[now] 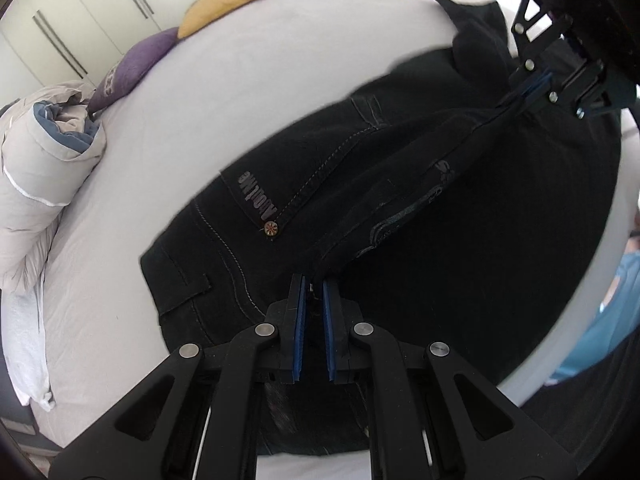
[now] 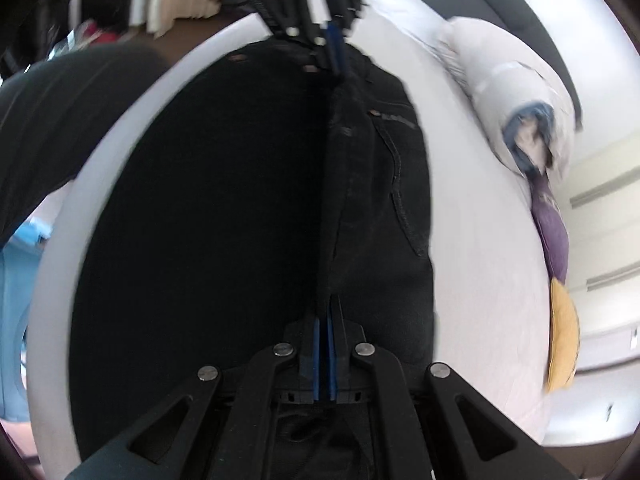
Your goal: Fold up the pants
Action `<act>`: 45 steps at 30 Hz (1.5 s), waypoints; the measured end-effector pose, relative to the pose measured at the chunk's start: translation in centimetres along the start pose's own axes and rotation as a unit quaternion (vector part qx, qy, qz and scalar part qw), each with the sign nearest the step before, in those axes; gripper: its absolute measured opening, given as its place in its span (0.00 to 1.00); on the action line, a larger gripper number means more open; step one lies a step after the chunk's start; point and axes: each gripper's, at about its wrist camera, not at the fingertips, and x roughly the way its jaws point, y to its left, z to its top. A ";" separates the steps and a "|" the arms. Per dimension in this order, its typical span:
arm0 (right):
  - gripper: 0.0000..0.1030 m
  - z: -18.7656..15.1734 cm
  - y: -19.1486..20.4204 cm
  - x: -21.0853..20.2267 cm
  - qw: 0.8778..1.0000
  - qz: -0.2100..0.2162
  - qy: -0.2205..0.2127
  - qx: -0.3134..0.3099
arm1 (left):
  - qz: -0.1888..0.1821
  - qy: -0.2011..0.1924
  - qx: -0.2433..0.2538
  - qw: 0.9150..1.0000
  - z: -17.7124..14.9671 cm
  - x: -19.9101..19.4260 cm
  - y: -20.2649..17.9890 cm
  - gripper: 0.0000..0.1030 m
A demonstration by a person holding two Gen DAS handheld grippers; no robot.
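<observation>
Two views differ: from the left wrist we see the left tool (image 1: pixel 314 280) clamped on the black pants (image 1: pixel 320 184) at their waist, with pocket lettering we cannot make out; the right wrist view shows the right tool (image 2: pixel 325 304) pinching the raised fold. Pants lie on a white bed (image 1: pixel 160 140), beside a rolled duvet (image 1: pixel 44 168), purple cushion (image 1: pixel 136 68), yellow cushion (image 1: pixel 228 0), and wardrobe doors (image 1: pixel 72 8).
</observation>
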 end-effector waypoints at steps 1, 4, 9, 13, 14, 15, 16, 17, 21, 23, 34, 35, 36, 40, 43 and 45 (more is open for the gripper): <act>0.04 -0.1 0.7 -0.1 1.000 -0.004 0.002 -0.013 | 0.000 0.001 0.003 1.000 -0.5 -0.1 -0.5 0.07; 0.04 0.4 3.0 -0.2 0.998 -0.013 0.009 -0.055 | 0.012 0.009 0.024 1.000 -2.1 -0.3 -2.0 0.07; 0.04 1.1 6.6 -0.1 0.991 -0.027 0.015 -0.128 | 0.022 0.026 0.047 0.998 -4.9 -0.4 -3.9 0.07; 0.04 1.2 8.0 0.4 0.987 -0.033 0.024 -0.154 | 0.029 0.035 0.078 0.996 -7.2 -0.7 -5.9 0.07; 0.04 1.3 8.3 0.4 0.987 -0.034 0.025 -0.157 | 0.029 0.037 0.082 0.995 -7.9 -0.7 -6.3 0.07; 0.04 1.4 8.4 0.5 0.986 -0.035 0.025 -0.159 | 0.030 0.038 0.086 0.995 -8.3 -0.7 -6.6 0.07; 0.04 1.4 8.5 0.5 0.986 -0.036 0.025 -0.160 | 0.031 0.039 0.087 0.995 -8.8 -0.7 -6.9 0.07; 0.04 1.5 8.7 0.4 0.986 -0.037 0.024 -0.161 | 0.032 0.038 0.087 0.995 -9.2 -0.8 -7.2 0.07; 0.04 2.0 8.5 0.6 0.986 -0.044 0.025 -0.158 | 0.031 0.037 0.089 0.995 -10.0 -1.1 -7.3 0.07; 0.04 2.2 8.8 0.5 0.987 -0.045 0.024 -0.152 | 0.029 0.038 0.093 0.995 -10.4 -1.3 -7.3 0.07; 0.04 3.8 10.1 1.0 0.987 -0.055 0.027 -0.146 | 0.036 0.044 0.094 0.994 -11.0 -1.8 -7.9 0.07; 0.04 3.8 10.2 0.9 0.988 -0.054 0.026 -0.142 | 0.035 0.044 0.094 0.994 -10.9 -1.7 -7.9 0.07; 0.04 3.8 10.0 1.1 0.988 -0.054 0.027 -0.140 | 0.035 0.044 0.093 0.994 -10.1 -1.4 -7.6 0.07; 0.04 3.8 10.6 1.5 0.989 -0.057 0.030 -0.136 | 0.040 0.048 0.088 0.994 -8.5 -0.2 -6.3 0.11; 0.05 3.6 11.2 1.6 0.989 -0.064 0.033 -0.131 | 0.052 0.067 0.076 0.993 -9.1 0.3 -6.1 0.11; 0.06 3.6 11.5 1.8 0.989 -0.070 0.036 -0.127 | 0.056 0.087 0.066 0.992 -9.4 0.3 -5.7 0.11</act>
